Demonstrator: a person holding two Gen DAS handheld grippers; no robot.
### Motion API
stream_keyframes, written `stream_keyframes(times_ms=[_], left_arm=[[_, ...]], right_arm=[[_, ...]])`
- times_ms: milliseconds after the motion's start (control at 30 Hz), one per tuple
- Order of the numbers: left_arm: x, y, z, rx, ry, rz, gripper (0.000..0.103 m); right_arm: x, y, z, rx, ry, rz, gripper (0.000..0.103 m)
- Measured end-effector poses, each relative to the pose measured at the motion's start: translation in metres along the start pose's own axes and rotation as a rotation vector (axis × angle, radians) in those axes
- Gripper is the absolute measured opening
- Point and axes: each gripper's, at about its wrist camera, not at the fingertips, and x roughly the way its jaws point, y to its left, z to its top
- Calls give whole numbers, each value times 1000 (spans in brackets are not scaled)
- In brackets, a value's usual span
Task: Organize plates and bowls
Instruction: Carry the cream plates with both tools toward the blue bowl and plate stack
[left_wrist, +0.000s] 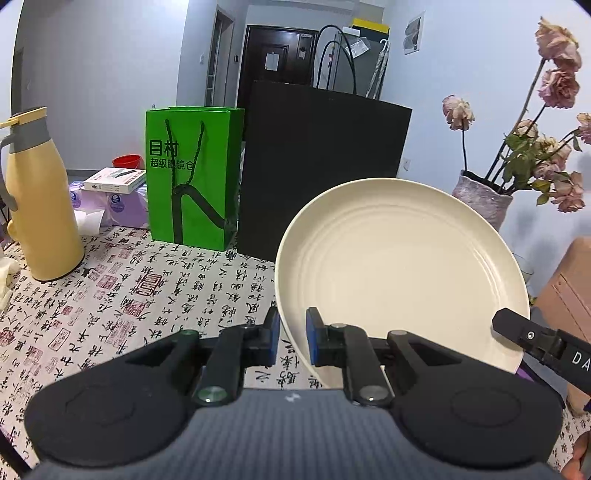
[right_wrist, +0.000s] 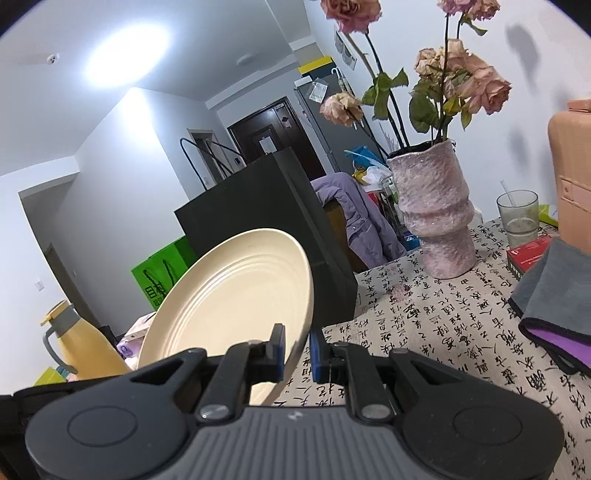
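Observation:
A cream ridged plate (left_wrist: 399, 273) is held tilted above the table. In the left wrist view its left rim passes between the two blue-padded fingers of my left gripper (left_wrist: 293, 339), with small gaps showing on both sides. The right gripper's finger (left_wrist: 517, 332) rests on the plate's right rim. In the right wrist view the same plate (right_wrist: 229, 302) stands on edge, and its rim runs between the fingers of my right gripper (right_wrist: 297, 350), which hold it. No bowls are in view.
A black paper bag (left_wrist: 321, 170) and a green paper bag (left_wrist: 192, 181) stand behind the plate. A yellow thermos (left_wrist: 37, 199) is at the left. A pink vase of dried roses (right_wrist: 436, 218), a glass (right_wrist: 517, 218) and a grey cloth (right_wrist: 554, 295) are at the right on the calligraphy tablecloth (left_wrist: 129, 295).

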Motion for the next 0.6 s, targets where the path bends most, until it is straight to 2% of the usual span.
stream_keyframes(times_ms=[600], left_arm=[[-61, 13, -22, 3, -54, -30, 16]], right_arm=[[-56, 15, -23, -1, -34, 8, 13]])
